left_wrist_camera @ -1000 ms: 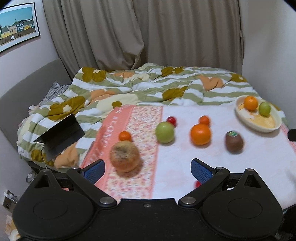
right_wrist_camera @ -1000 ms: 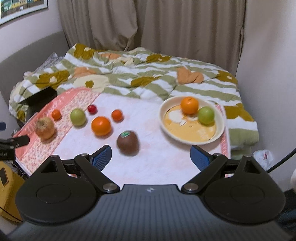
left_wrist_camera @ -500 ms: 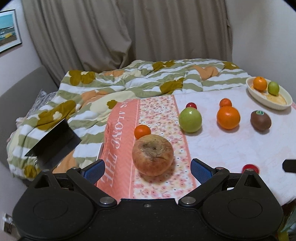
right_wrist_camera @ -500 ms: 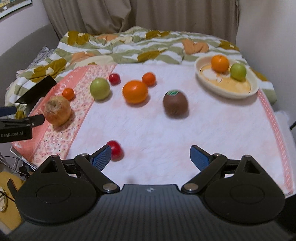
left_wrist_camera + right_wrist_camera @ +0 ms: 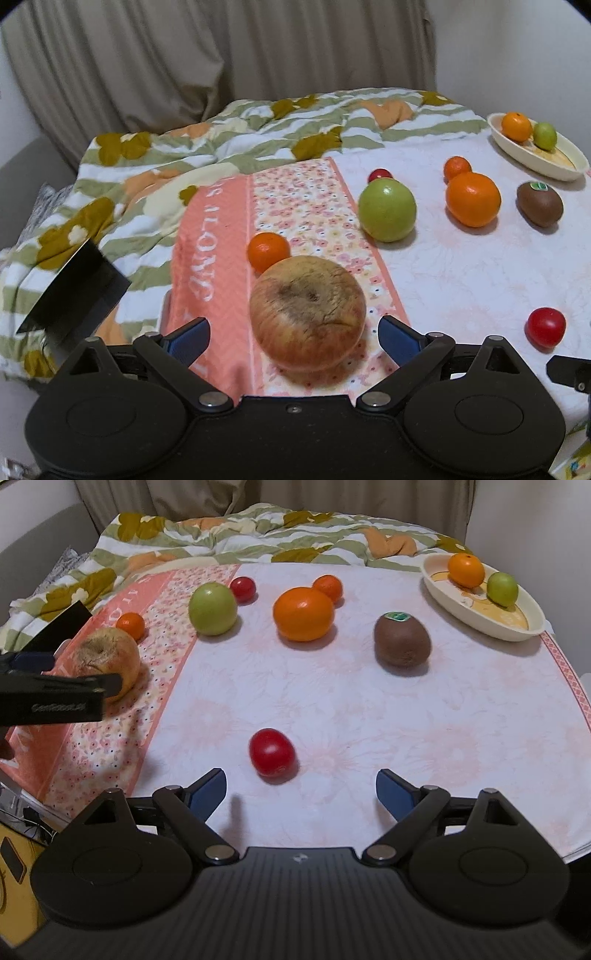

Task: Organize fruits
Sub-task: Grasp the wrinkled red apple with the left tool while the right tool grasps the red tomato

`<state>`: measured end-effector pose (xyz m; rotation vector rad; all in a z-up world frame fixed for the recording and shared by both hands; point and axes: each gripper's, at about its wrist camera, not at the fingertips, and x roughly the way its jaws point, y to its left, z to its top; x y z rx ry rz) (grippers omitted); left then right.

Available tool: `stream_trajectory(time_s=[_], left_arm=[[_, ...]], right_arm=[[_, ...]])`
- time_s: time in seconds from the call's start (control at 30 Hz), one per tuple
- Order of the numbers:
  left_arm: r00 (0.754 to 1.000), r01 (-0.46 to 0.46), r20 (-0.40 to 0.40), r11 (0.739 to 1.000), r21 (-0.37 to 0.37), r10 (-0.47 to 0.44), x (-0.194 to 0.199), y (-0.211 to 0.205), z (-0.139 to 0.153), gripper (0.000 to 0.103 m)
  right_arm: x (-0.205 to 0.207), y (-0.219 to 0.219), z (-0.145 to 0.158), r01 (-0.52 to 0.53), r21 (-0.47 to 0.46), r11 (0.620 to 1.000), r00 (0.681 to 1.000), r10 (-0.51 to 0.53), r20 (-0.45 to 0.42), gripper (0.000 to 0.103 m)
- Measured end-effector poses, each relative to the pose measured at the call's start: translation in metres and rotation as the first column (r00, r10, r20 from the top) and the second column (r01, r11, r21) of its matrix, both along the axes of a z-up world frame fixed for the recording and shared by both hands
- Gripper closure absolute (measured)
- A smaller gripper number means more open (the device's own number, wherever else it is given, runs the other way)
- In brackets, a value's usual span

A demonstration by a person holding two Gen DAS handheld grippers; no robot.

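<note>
My left gripper is open, its blue fingers on either side of a wrinkled brown apple, not touching it; the apple also shows in the right wrist view. My right gripper is open just short of a small red tomato. Loose on the cloth lie a green apple, a large orange, a kiwi, small oranges and another red tomato. A cream bowl at the far right holds an orange and a green fruit.
A striped floral quilt is bunched behind the table. A pink flowered runner covers the table's left part. A black card stands off the left edge. Curtains and walls close the back.
Both grippers moved forward and lower toward the table. The left one closed in around the brown apple; the right one came up to the near red tomato.
</note>
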<state>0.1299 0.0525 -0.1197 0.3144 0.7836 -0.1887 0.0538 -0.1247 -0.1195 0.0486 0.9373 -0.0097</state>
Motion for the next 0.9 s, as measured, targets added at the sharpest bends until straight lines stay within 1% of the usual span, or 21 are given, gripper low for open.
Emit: stream_trajectory(time_s=[0.07, 0.2, 0.23, 0.33, 0.4, 0.53, 0.6, 0.77, 0.87, 0.9], left_arm=[[1.0, 0.018, 0.004, 1.0, 0.016, -0.018, 0.003, -0.003, -0.002, 0.005], [1.0, 0.02, -0.003, 1.0, 0.022, -0.02, 0.009, -0.006, -0.005, 0.011], [1.0, 0.023, -0.01, 0.999, 0.023, -0.023, 0.011, -0.006, -0.007, 0.011], [0.999, 0.033, -0.031, 0.999, 0.026, -0.033, 0.014, -0.008, -0.012, 0.019], [0.999, 0.027, -0.042, 0.999, 0.026, -0.026, 0.016, -0.006, -0.015, 0.026], [0.999, 0.022, -0.043, 1.0, 0.001, -0.022, 0.015, -0.002, -0.016, 0.026], [0.999, 0.025, -0.042, 1.0, -0.005, -0.025, 0.014, -0.001, -0.015, 0.026], [0.998, 0.029, -0.048, 0.999, -0.022, -0.03, 0.013, 0.004, -0.014, 0.027], [0.998, 0.027, -0.057, 0.999, -0.029, -0.029, 0.01, 0.006, -0.013, 0.027], [0.998, 0.026, -0.057, 0.999, -0.031, -0.028, 0.009, 0.007, -0.013, 0.027]], right_arm=[[0.003, 0.004, -0.001, -0.009, 0.003, 1.0, 1.0, 0.009, 0.002, 0.0], [0.007, 0.008, -0.003, -0.009, 0.019, 1.0, 1.0, 0.009, -0.007, 0.009], [0.007, 0.009, -0.004, -0.006, 0.022, 1.0, 1.0, 0.006, -0.007, 0.01], [0.009, 0.011, -0.004, -0.004, 0.011, 1.0, 1.0, 0.004, -0.01, 0.015], [0.01, 0.011, -0.005, -0.008, 0.015, 1.0, 1.0, 0.008, -0.012, 0.023], [0.016, 0.011, -0.007, -0.003, 0.015, 1.0, 1.0, 0.003, -0.012, 0.025], [0.018, 0.011, -0.007, 0.001, 0.018, 1.0, 1.0, -0.001, -0.011, 0.028], [0.021, 0.014, -0.008, -0.003, 0.02, 1.0, 1.0, 0.003, -0.007, 0.03], [0.022, 0.015, -0.009, 0.001, 0.017, 1.0, 1.0, -0.001, -0.009, 0.036], [0.022, 0.015, -0.009, 0.002, 0.016, 1.0, 1.0, -0.002, -0.008, 0.039]])
